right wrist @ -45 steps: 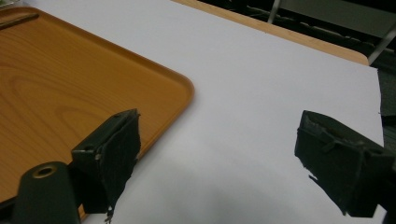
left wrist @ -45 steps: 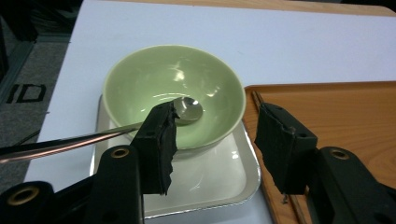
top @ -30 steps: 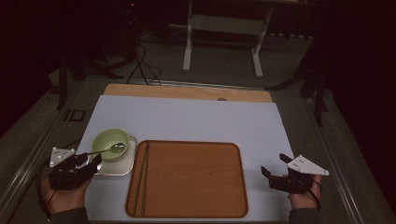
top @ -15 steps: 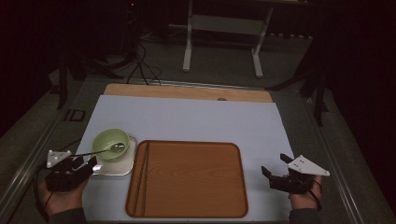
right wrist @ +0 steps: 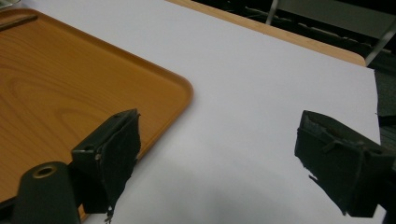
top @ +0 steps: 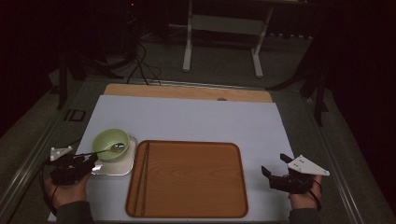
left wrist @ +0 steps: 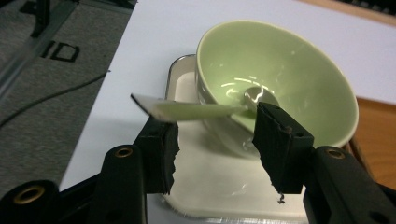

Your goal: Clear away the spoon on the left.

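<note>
- The left gripper (top: 88, 163) has sunk and drawn back toward the table's near left edge over the last second; it now sits at seven o'clock of the green bowl (top: 110, 144).
- Its jaws are parted and grip nothing; the spoon (left wrist: 196, 110) handle crosses just above them.
- The bowl rests on a small white plate (top: 122, 169), at nine o'clock of the wooden tray (top: 187, 179).
- Likely next: closing on the handle.
- The right gripper (top: 279, 177) holds still, jaws wide apart over bare mat (right wrist: 261, 93).
</note>
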`<control>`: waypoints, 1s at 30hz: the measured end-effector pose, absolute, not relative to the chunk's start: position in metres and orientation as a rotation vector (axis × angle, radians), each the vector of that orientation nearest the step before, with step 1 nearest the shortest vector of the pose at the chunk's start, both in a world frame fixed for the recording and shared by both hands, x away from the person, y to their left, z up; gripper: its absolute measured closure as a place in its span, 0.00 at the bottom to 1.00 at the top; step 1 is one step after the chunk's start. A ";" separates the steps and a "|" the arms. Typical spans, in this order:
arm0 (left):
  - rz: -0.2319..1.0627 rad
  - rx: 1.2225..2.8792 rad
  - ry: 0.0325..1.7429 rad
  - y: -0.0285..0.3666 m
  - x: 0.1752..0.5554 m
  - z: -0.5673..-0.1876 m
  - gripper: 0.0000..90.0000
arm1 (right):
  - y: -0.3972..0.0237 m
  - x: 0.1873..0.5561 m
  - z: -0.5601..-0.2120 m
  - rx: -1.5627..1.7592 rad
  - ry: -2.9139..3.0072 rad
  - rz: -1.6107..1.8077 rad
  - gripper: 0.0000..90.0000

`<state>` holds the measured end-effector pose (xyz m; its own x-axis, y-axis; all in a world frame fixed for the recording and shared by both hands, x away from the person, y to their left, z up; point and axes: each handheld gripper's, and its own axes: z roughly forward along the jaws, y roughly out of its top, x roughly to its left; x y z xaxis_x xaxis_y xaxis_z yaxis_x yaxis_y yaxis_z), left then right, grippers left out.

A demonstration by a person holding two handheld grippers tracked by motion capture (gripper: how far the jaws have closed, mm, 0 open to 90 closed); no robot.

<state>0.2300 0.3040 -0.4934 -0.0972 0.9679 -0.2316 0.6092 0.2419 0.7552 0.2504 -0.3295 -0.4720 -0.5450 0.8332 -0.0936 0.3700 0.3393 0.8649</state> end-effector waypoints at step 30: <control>0.668 1.438 1.823 0.328 0.274 -0.490 0.65 | -0.332 0.250 -0.472 1.069 2.068 1.140 0.16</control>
<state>0.2742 0.3281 -0.4904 -0.1286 0.9686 -0.2128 0.6014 0.2468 0.7598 0.2498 -0.3317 -0.4724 -0.5375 0.8394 -0.0812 0.3795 0.3267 0.8656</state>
